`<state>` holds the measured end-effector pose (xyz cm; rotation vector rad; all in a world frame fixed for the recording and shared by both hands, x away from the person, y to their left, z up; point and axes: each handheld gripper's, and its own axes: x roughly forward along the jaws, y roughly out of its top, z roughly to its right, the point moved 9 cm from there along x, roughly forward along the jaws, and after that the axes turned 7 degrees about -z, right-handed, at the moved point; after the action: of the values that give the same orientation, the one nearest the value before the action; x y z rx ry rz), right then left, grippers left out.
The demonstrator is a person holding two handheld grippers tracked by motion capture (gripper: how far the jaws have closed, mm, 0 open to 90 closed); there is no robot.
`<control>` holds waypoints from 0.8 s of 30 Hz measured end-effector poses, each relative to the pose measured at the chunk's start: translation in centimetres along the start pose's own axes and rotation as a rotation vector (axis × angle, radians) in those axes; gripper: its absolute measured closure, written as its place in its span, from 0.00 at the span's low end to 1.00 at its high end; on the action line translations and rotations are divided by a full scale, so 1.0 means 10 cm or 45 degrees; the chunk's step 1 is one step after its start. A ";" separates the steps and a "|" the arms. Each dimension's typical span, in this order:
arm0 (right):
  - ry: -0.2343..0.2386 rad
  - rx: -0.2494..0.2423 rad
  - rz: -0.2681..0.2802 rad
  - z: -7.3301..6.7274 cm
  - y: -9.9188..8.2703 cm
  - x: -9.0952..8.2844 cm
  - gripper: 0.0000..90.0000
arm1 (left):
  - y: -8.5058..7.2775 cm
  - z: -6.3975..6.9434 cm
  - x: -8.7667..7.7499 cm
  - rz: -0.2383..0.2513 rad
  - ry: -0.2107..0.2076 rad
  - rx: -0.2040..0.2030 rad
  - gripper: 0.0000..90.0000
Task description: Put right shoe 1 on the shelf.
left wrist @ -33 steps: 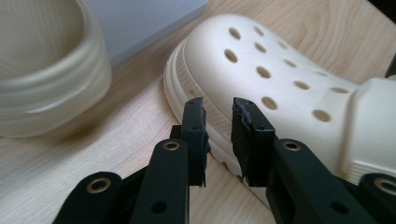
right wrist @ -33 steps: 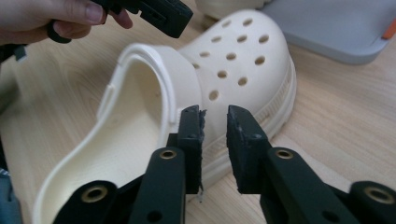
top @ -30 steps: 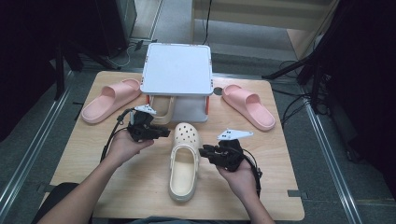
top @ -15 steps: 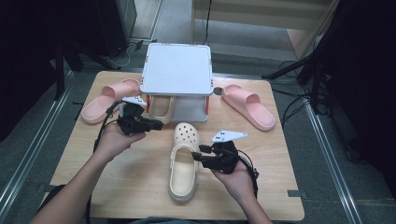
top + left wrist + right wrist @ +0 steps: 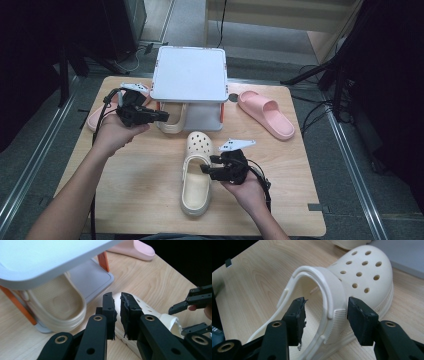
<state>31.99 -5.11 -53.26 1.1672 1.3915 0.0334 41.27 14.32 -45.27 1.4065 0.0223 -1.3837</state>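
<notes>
Clearly the danger lay at the centre of the high view, though the account runs from its left edge. A pink slipper (image 5: 94,121) lay at the left of the table (image 5: 150,200), partly behind the left gripper (image 5: 162,116). That gripper hung in the air at the left front of the rack (image 5: 190,75). Its jaws had just been closing and stood nearly together with nothing between them, as the left gripper view (image 5: 118,315) showed. Under the rack's white top lay a shelved clog (image 5: 172,122), its heel sticking out towards the viewer. A careless swing of the left gripper could have knocked that heel or the rack's orange post and shifted both.

Below the rack, in the middle of the frame, the clog (image 5: 196,185) lay flat on the table, toe towards the rack. The right gripper (image 5: 206,167) sat at its right side. Its jaws had just been opening and stood wide, released. In the right gripper view (image 5: 325,315) they straddled the clog's side wall and strap hinge without pressing. A lift from that state would probably have left the clog behind. A pinch on the swivelling strap alone might have let the clog swing or slip out. A sideways nudge could have pushed it askew.

At the right lay the other slipper (image 5: 265,114), well apart.
</notes>
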 end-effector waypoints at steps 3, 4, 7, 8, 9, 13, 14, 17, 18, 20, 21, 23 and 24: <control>-0.010 0.002 -0.023 0.01 -0.01 0.05 0.54 | 0.08 -0.02 -0.06 0.005 0.007 0.011 0.91; -0.024 -0.008 -0.024 0.01 -0.01 0.07 0.54 | 0.12 -0.03 -0.08 0.011 0.010 0.010 0.90; -0.067 -0.022 -0.021 0.02 0.00 0.09 0.54 | 0.23 -0.08 -0.13 0.022 0.018 0.011 0.90; -0.073 -0.014 -0.022 0.03 0.00 0.10 0.54 | 0.27 -0.11 -0.15 0.022 0.020 0.008 0.90; -0.078 -0.010 -0.023 0.04 0.00 0.11 0.54 | 0.30 -0.13 -0.16 0.027 0.025 0.006 0.90; -0.109 0.003 -0.031 0.08 0.00 0.14 0.54 | 0.40 -0.23 -0.17 0.030 0.033 0.004 0.90; -0.115 0.004 -0.029 0.09 0.00 0.15 0.54 | 0.41 -0.25 -0.17 0.029 0.029 -0.006 0.90; -0.150 0.006 -0.035 0.11 0.00 0.17 0.54 | 0.44 -0.31 -0.17 0.033 0.047 -0.009 0.90; -0.155 0.006 -0.035 0.12 0.00 0.18 0.54 | 0.45 -0.32 -0.17 0.037 0.050 -0.017 0.90; -0.156 0.012 -0.031 0.12 0.00 0.18 0.54 | 0.44 -0.37 -0.16 0.032 0.067 -0.019 0.90; -0.160 0.011 -0.029 0.12 0.00 0.19 0.54 | 0.43 -0.39 -0.15 0.024 0.074 -0.020 0.90; -0.167 0.015 -0.028 0.12 0.00 0.19 0.55 | 0.41 -0.44 -0.13 0.010 0.110 -0.024 0.90; -0.168 0.023 -0.028 0.12 0.00 0.19 0.55 | 0.41 -0.47 -0.12 0.002 0.125 -0.020 0.90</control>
<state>33.46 -4.66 -54.90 1.1484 1.2903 -0.0702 46.77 16.58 -43.18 1.4602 0.0954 -1.3092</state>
